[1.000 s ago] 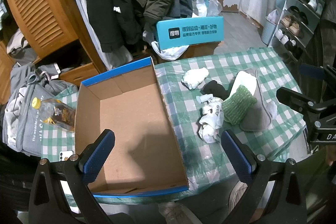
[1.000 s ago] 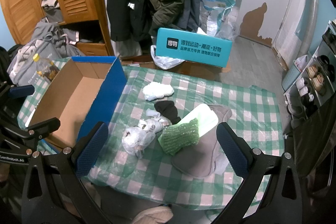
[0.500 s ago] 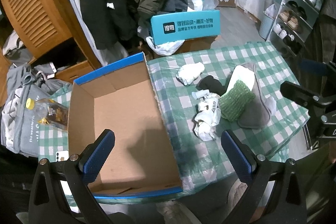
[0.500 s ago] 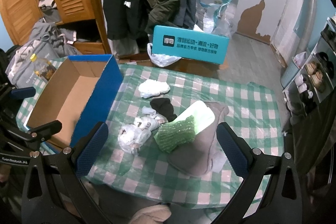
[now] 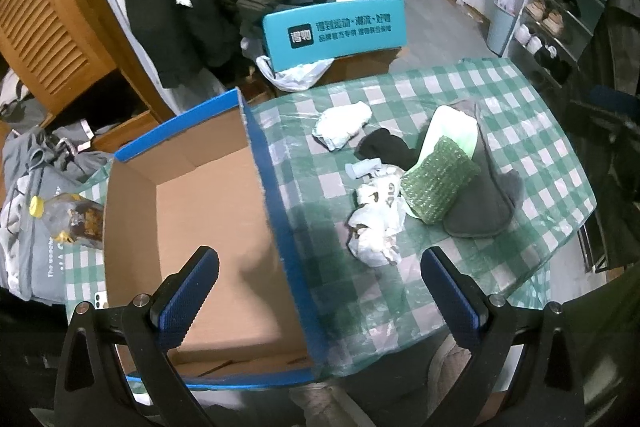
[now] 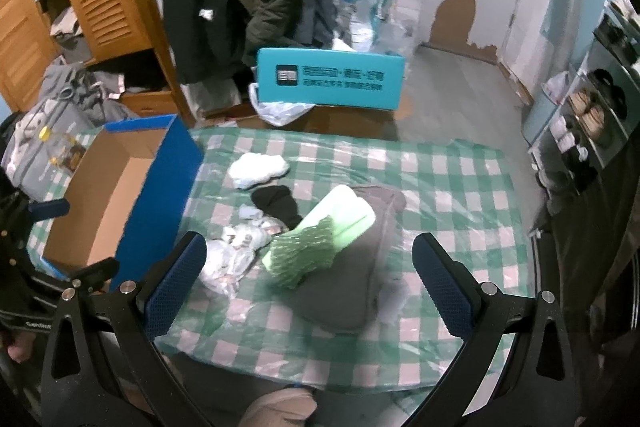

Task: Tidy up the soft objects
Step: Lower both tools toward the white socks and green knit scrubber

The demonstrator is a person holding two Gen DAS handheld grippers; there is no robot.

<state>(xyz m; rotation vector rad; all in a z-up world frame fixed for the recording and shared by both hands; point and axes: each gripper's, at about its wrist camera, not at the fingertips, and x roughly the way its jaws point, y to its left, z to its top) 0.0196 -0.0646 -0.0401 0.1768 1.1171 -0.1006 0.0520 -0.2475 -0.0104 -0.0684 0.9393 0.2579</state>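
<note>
An open cardboard box (image 5: 200,219) (image 6: 116,195) with blue outer walls sits empty on the left of a green-checked table (image 5: 520,131) (image 6: 460,179). To its right lie a white cloth (image 5: 342,125) (image 6: 258,169), a black sock (image 5: 384,147) (image 6: 278,203), a crumpled white plastic bag (image 5: 376,223) (image 6: 232,255), a green bubble-wrap roll (image 5: 438,183) (image 6: 302,255), a pale green pad (image 5: 450,131) (image 6: 348,215) and a grey felt piece (image 5: 480,203) (image 6: 352,287). My left gripper (image 5: 320,293) hovers open over the box's near right wall. My right gripper (image 6: 308,283) hovers open above the bubble wrap and felt.
A bottle with a yellow cap (image 5: 64,219) lies on grey clothes left of the box. A teal box (image 5: 336,27) (image 6: 328,79) stands behind the table, with hanging coats and a wooden wardrobe (image 5: 48,19) beyond. A shoe rack (image 5: 560,7) is at the right.
Both grippers have risen and drawn back a little, so the table looks smaller. Nothing on the table has moved and both stay open.
</note>
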